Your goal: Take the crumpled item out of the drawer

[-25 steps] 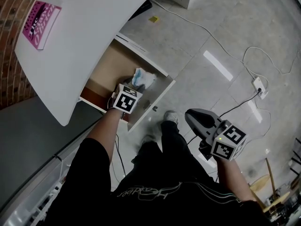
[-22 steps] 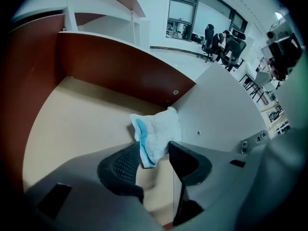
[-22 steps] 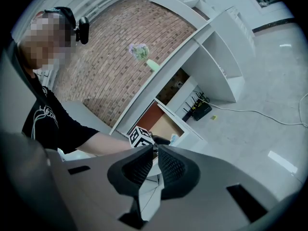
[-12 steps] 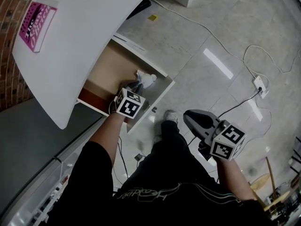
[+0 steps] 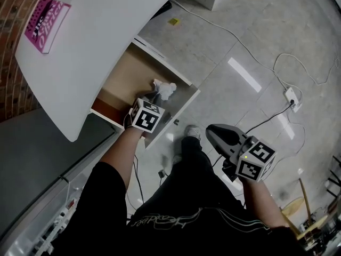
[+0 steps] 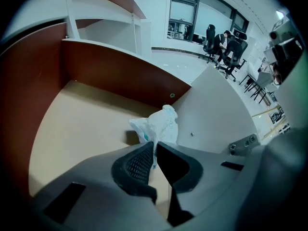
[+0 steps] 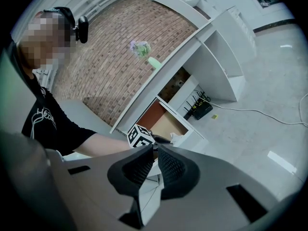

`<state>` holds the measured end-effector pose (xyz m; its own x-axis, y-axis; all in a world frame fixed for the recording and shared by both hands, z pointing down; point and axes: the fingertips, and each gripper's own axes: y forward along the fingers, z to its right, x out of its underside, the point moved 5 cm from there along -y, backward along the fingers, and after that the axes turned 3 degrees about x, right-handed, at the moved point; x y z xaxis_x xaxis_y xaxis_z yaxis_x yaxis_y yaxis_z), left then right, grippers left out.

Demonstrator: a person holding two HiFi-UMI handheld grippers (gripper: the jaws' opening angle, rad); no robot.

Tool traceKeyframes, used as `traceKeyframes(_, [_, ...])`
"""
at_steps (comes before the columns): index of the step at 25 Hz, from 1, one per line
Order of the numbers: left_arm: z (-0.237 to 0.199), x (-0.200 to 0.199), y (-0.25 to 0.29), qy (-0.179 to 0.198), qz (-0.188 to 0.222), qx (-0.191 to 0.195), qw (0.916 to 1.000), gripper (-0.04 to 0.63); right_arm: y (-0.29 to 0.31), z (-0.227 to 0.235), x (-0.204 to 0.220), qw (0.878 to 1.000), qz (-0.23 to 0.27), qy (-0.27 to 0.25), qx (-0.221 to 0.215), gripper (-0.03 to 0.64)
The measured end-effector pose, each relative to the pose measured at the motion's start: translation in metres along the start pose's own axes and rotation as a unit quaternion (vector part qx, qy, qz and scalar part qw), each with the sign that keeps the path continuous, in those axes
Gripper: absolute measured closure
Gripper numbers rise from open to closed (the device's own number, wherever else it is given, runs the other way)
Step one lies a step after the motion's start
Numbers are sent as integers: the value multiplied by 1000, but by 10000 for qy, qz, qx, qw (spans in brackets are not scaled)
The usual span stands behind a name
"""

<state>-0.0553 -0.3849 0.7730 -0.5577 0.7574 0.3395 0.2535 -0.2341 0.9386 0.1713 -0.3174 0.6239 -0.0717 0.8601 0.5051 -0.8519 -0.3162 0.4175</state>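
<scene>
**Crumpled paper (image 5: 163, 88) pinched inside open drawer (image 5: 120, 79)**

Sits at the 3 o'clock end of the drawer's tan floor, just beside the white front panel (image 6: 216, 114). On the floor or lifted just clear of it: cannot tell. Clamped at its lower edge by the left gripper (image 5: 154, 96), whose jaws have just been closing and now press on it. Seen from the left gripper view, white folds with blue flecks stick up at 12 o'clock past the pad tips.

Held apart at 4 o'clock from the drawer, over the tiled floor (image 5: 234, 41): right gripper (image 5: 210, 132), jaws together on nothing.

Up at 10 o'clock, lying on the white countertop (image 5: 101, 31): pink book (image 5: 47, 17). Out at 3 o'clock on the tiles: power strip (image 5: 291, 96) with its cable.
</scene>
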Motion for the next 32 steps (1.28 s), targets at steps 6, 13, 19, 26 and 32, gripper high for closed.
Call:
traceKeyframes(6, [4,-9,-40,-227,235,-61,9994,554,-16,-28,-2,9998,157,-124,97,557])
traceKeyframes(13, [29,-26,-122,-719,711,5,9949,554,-49,-82,-9,9979,429,-449,167,557])
traceKeyframes(19, [76,-30,-221,-536,1257,293,9902,554,-83,-148,-14,9941,623,-870,178,557])
traceKeyframes(26, [133,-18,-352,-273,1966,899,9760,554,-129,-233,-23,9876,1020,-1195,33,557])
traceKeyframes(32, [181,-4,-455,-189,2634,1119,9580,554,-166,-303,-38,9762,1583,-1484,-35,557])
